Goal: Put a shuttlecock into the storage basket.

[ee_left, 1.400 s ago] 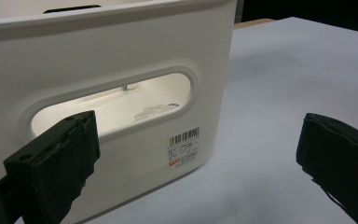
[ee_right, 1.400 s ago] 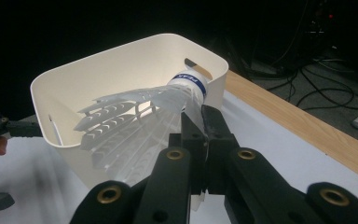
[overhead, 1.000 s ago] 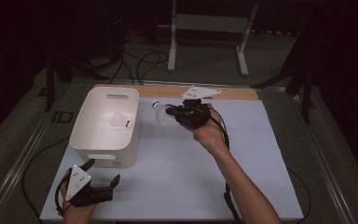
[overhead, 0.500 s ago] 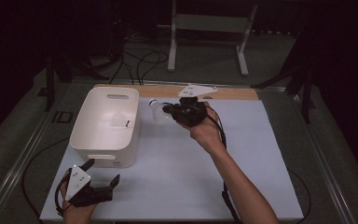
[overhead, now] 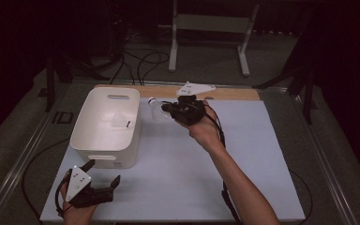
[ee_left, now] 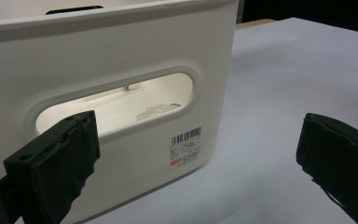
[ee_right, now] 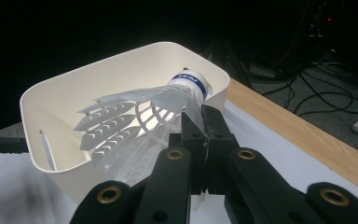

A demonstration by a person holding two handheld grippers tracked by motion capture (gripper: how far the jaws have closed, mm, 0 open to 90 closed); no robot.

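Observation:
A white plastic shuttlecock (ee_right: 135, 121) with a blue-banded cork is pinched by its skirt in my right gripper (ee_right: 200, 126), which is shut on it. In the high view that gripper (overhead: 169, 108) holds the shuttlecock (overhead: 157, 111) just right of the white bin (overhead: 104, 161), above the table, cork pointing toward the bin's far right corner. The bin's (ee_right: 51, 93) open top lies right behind the shuttlecock. My left gripper (overhead: 104, 172) rests open at the near left of the table, facing the bin's (ee_left: 121, 46) handle slot. A small pale thing (overhead: 119, 123) lies inside the bin.
The white mat (overhead: 192, 178) covers the table, with a wooden strip (overhead: 225, 93) along its far edge. Beyond it stand a metal frame (overhead: 211, 23) and loose cables (overhead: 140, 61) on the floor. A barcode label (ee_left: 185, 144) is on the bin's near wall.
My right hand has edged slightly left toward the bin with the shuttlecock still gripped. The left gripper has stayed where it was.

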